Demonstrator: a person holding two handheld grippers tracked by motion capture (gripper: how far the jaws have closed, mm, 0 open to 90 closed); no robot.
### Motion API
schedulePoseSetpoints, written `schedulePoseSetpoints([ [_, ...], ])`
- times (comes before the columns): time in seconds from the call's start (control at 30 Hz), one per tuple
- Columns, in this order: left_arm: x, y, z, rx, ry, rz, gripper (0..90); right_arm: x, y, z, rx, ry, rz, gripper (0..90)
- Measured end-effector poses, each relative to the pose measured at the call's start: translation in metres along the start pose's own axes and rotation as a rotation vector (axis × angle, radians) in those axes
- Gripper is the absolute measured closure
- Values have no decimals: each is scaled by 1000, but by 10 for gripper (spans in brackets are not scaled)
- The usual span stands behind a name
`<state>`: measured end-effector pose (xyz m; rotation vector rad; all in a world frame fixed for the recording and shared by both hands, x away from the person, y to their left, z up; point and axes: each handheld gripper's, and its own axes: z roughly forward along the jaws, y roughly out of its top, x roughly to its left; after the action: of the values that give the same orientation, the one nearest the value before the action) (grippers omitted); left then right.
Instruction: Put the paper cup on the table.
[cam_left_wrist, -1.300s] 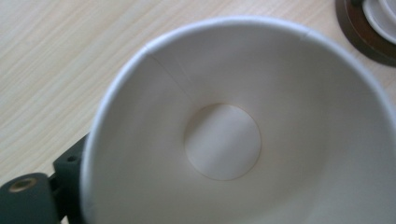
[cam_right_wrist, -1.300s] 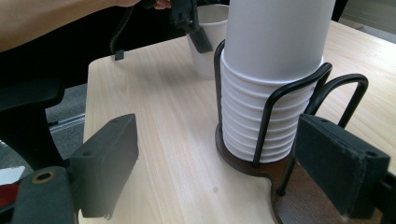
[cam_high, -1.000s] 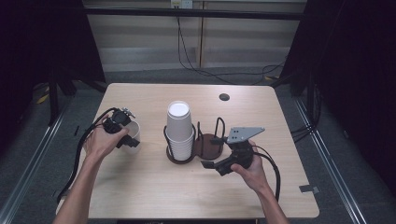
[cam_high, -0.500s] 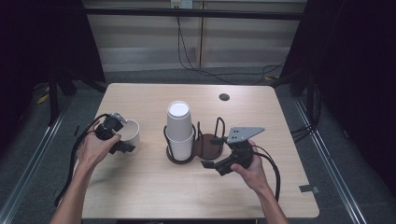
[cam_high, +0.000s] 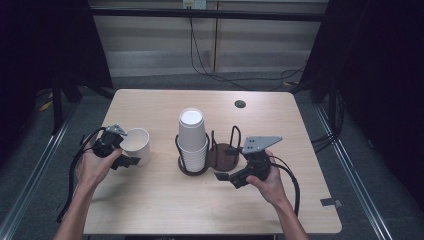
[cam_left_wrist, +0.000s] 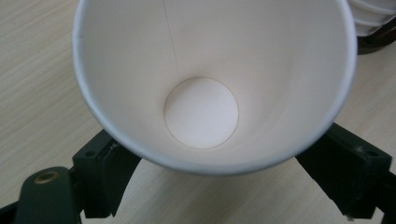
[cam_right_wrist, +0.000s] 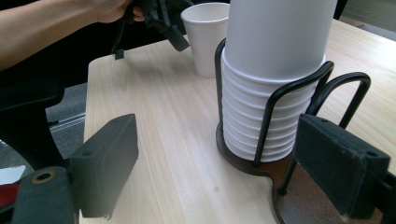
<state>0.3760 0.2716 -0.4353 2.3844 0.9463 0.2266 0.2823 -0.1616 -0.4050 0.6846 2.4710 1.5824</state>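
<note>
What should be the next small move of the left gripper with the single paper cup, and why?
Probably close the jaws a little more. The left gripper has just been closing around the paper cup, which stands upright on the table between the jaws, but firm contact is not clear yet.

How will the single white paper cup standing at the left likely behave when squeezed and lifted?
The single paper cup looks thin-walled and empty, so probably very light. With an open mouth and only a rolled rim, its wall would likely dent under a firm pinch. Standing upright and tall for its narrow base, it may tip or slide if the left tool nudges it sideways.
</note>
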Motion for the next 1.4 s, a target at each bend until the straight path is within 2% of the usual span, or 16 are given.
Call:
schedulePoseSetpoints([
  [0.13, -3, -6, -4, -40, -9, -5, 153, 0, 0, -1, 0, -3, 1, 139],
  [0.2, -7, -11, -6, -82, 44, -30, 154, 0, 0, -1, -4, -2, 0, 139],
  [0.3, -10, -16, -9, -100, -12, -25, 152, 0, 0, 0, -4, -2, 3, 139],
  [0.37, -15, -19, -14, -111, 28, -15, 155, 0, 0, 0, 0, -2, 2, 139],
  [0.43, -16, -20, -16, -112, 35, -9, 156, 0, 0, 0, 0, -1, 2, 139],
  [0.47, -18, -23, -21, -124, 60, -7, 157, 0, 0, -1, -2, -6, 1, 139],
  [0.5, -19, -25, -23, -140, 64, -8, 157, 0, 0, -1, -4, -6, 3, 139],
  [0.57, -21, -26, -25, -148, 54, -20, 160, 0, 0, -1, -4, -6, 4, 139],
  [0.73, -33, -36, -34, -257, 32, -44, 163, 0, -1, 0, -2, -4, 6, 139],
  [0.8, -35, -37, -36, -269, 25, -37, 163, 0, -1, 0, 1, -3, 6, 139],
  [1.0, -59, -42, -40, -350, 0, -11, 163, 0, 0, 0, -2, -5, 5, 139],
  [1.03, -64, -42, -41, -375, 11, -1, 169, 0, 0, 0, -2, -5, 4, 139],
  [1.17, -79, -43, -38, -434, -36, -18, 180, 0, -1, 0, -4, -5, 7, 139],
  [1.23, -88, -42, -37, -464, -21, -32, 180, 0, -1, -1, -6, -8, 9, 139],
  [1.3, -95, -40, -35, -511, -69, -56, 180, 1, -2, -2, -21, -20, 12, 139],
  [1.4, -104, -35, -33, -547, -80, -56, 179, 1, -3, -3, -33, -26, 19, 139],
])
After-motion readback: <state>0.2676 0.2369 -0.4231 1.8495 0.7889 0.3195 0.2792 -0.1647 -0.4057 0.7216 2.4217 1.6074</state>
